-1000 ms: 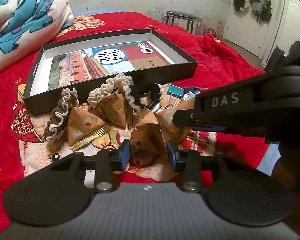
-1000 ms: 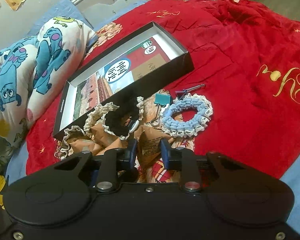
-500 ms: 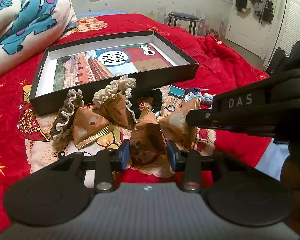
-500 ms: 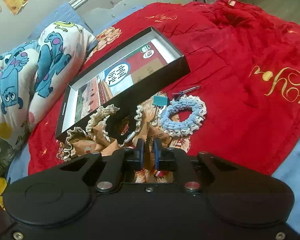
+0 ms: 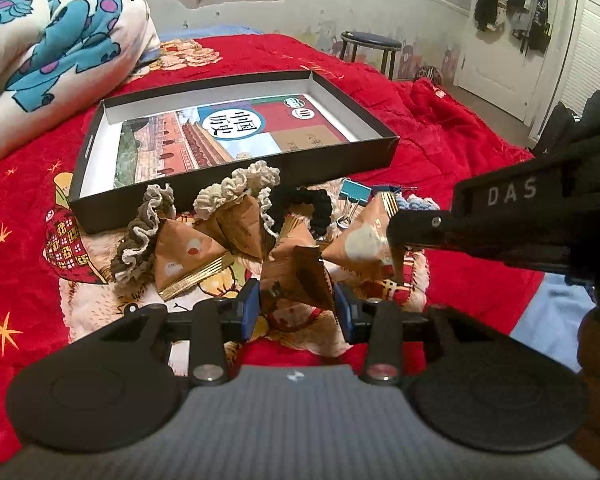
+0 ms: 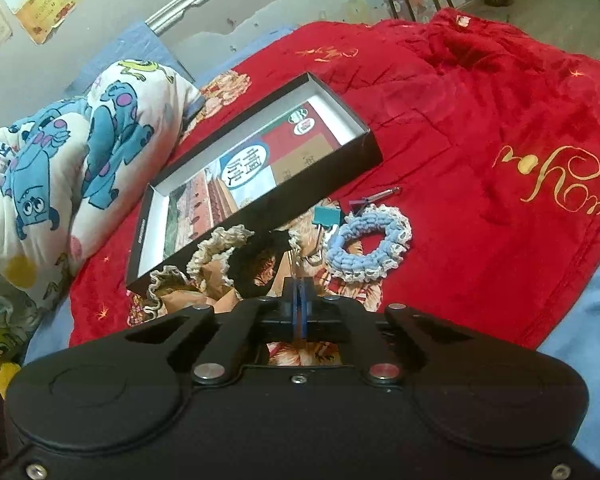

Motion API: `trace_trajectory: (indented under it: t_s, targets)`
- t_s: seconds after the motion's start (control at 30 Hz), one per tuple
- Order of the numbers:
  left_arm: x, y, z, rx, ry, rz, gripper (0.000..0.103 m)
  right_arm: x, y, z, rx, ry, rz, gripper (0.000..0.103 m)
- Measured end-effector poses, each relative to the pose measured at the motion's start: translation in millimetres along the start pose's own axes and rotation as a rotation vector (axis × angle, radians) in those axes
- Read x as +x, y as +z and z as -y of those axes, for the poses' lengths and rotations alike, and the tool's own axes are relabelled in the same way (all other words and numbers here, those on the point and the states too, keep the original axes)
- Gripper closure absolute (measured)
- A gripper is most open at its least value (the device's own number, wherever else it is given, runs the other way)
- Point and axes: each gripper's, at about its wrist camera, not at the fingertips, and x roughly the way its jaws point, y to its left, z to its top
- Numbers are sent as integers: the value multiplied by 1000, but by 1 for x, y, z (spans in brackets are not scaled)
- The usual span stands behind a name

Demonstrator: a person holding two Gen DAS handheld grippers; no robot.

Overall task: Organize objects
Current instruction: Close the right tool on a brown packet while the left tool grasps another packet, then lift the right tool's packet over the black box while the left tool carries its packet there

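Between the pads of my left gripper sits one brown triangular snack packet; the jaws stand partly open around it, and I cannot tell whether the pads press on it. My right gripper has just been closing and its jaws are now together, pinching the thin gold-striped edge of a second packet that lies just ahead and right of my left jaws. Two more packets lie ahead and left of the left jaws: one beside a grey-brown scrunchie, one under a cream scrunchie. That gives four packets counted. Scrunchies number four: grey-brown, cream, a black one straight ahead, and a blue one ahead and right of my right jaws. One teal binder clip lies just beyond the blue scrunchie. Further ahead stands one open black box with a printed sheet inside. Everything rests on a red blanket.
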Motion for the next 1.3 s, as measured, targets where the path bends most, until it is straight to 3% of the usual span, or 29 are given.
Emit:
trace_trajectory:
  t_s: [0.47, 0.9, 1.17, 1.3]
  targets:
    - [-8, 5, -4, 6, 37, 59, 59, -5, 7, -5, 8, 80, 49, 100]
    - [-24, 20, -15, -20, 25, 125, 59, 0, 21, -11, 16, 129, 69, 100]
    - [-56, 48, -45, -43, 91, 244, 59, -16, 36, -28, 13, 177, 112, 100]
    - [-64, 68, -69, -110, 105, 281, 59, -22, 50, -49, -29, 197, 140, 100]
